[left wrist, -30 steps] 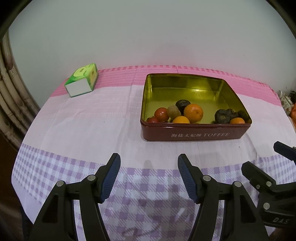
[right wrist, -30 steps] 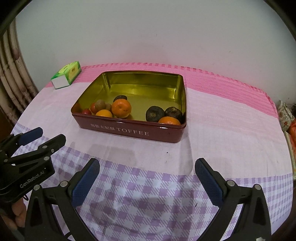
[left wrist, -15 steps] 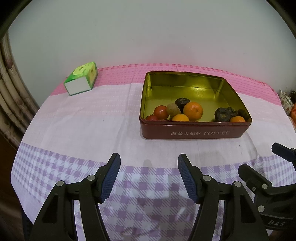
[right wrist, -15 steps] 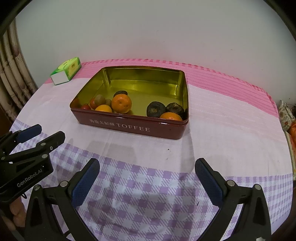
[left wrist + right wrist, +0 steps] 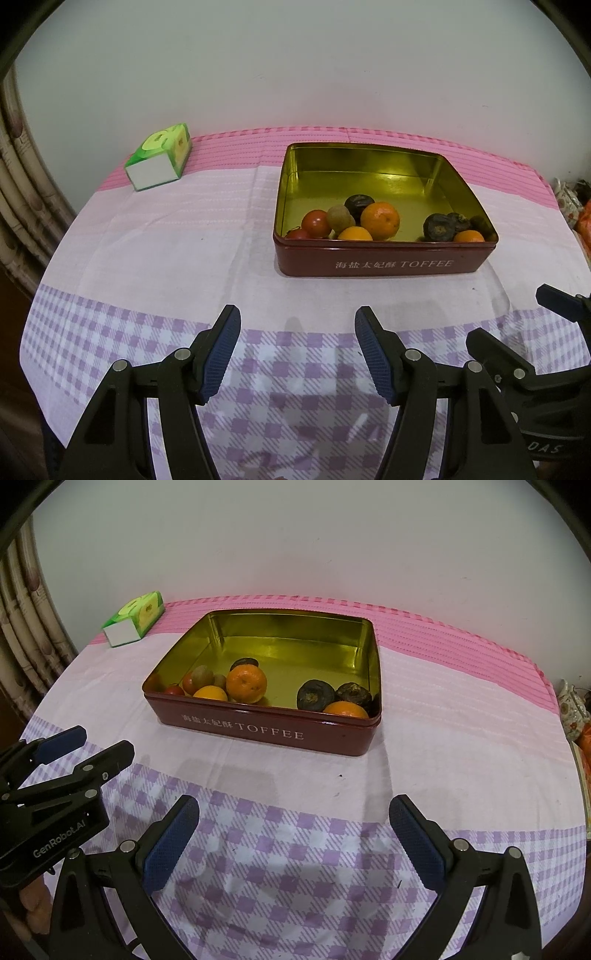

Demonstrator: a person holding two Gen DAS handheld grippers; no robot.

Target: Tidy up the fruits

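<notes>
A dark red toffee tin [image 5: 384, 262] [image 5: 266, 731] with a gold inside stands on the tablecloth and holds several fruits along its near wall. On its left are a big orange [image 5: 380, 220] [image 5: 246, 684], a smaller orange [image 5: 355, 234], red tomatoes [image 5: 316, 223] and a kiwi [image 5: 340, 217]. On its right lie dark wrinkled fruits [image 5: 437, 227] [image 5: 316, 695] and another orange [image 5: 345, 709]. My left gripper [image 5: 297, 345] hangs open over the checked cloth in front of the tin. My right gripper [image 5: 293, 834] is open too, with nothing between its fingers.
A green and white carton [image 5: 159, 158] [image 5: 135, 619] lies at the far left of the table by the wall. A curtain [image 5: 22, 635] hangs at the left. Patterned items [image 5: 572, 712] sit past the table's right edge. Pink and purple-checked cloth [image 5: 461, 709] covers the table.
Both grippers have drawn back and up slightly from the tin, which now sits a little farther off in both views. Both stay open.
</notes>
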